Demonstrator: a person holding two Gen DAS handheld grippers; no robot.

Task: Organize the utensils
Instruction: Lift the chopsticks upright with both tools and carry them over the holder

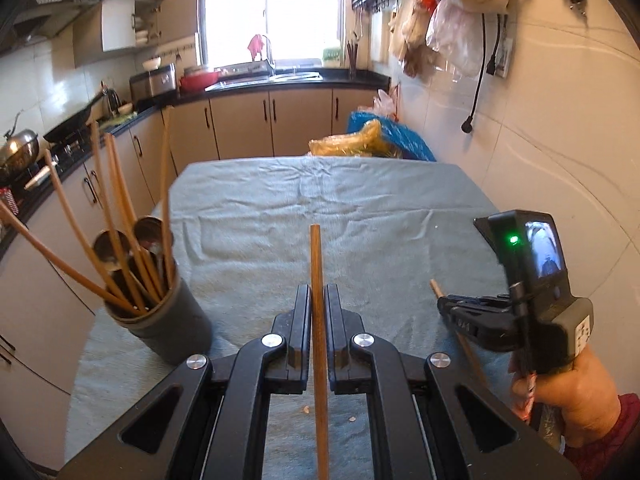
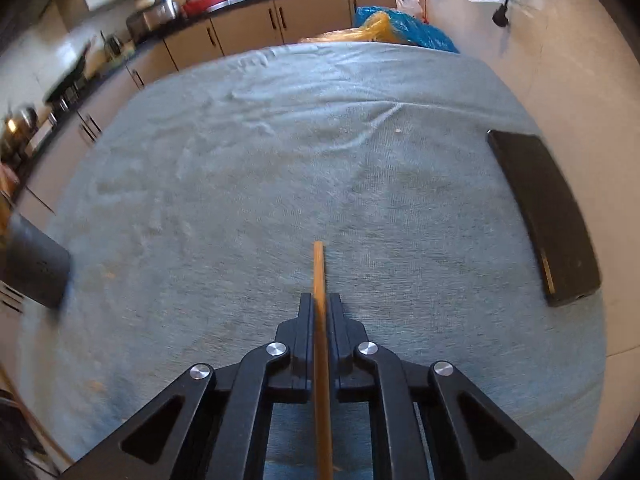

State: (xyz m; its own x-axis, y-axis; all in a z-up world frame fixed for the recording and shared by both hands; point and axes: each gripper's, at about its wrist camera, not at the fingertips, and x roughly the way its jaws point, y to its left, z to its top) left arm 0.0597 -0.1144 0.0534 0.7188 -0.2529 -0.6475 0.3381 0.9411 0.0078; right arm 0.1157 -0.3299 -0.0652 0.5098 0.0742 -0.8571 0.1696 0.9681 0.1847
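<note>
My left gripper [image 1: 318, 294] is shut on a wooden chopstick [image 1: 317, 256] that sticks forward above the table. A grey utensil holder [image 1: 168, 320] stands at the left with several wooden chopsticks [image 1: 116, 216] and metal spoons [image 1: 110, 250] in it. My right gripper [image 2: 319, 304] is shut on another wooden chopstick [image 2: 319, 268]. In the left wrist view the right gripper [image 1: 444, 305] is at the right, low over the table, with its chopstick [image 1: 435, 288] poking out. The holder's edge [image 2: 34, 268] shows blurred at the far left of the right wrist view.
A light blue towel [image 1: 320, 200] covers the table. A black flat device [image 2: 548, 216] lies at the table's right edge. Blue and yellow plastic bags [image 1: 376, 140] lie beyond the far edge. Kitchen counters [image 1: 280, 80] run along the left and back; a white wall is on the right.
</note>
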